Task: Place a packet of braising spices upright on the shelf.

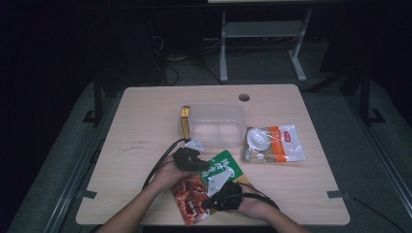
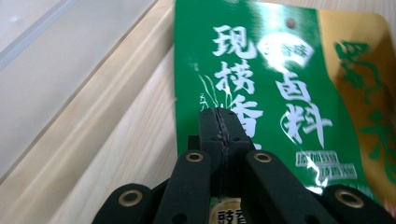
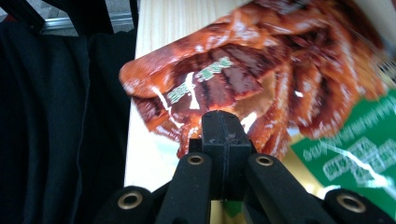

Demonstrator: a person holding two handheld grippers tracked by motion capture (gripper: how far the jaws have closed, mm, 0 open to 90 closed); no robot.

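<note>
A seasoning packet (image 1: 224,168), green at its far end and printed with red meat at its near end, lies at the table's front edge between my two grippers. My left gripper (image 1: 200,164) is shut on the packet's green left edge (image 2: 280,70); its jaws (image 2: 219,119) meet with the foil pinched between them. My right gripper (image 1: 210,199) is shut on the red near part (image 3: 224,79), its tips (image 3: 225,122) pressed together on the packet. The packet is slightly lifted and tilted.
A clear plastic container (image 1: 216,125) stands mid-table, also at the upper left of the left gripper view (image 2: 51,60). A yellow box (image 1: 185,120) leans at its left side. A white and orange packet (image 1: 274,143) lies to the right. The wooden table (image 1: 141,126) ends just below my hands.
</note>
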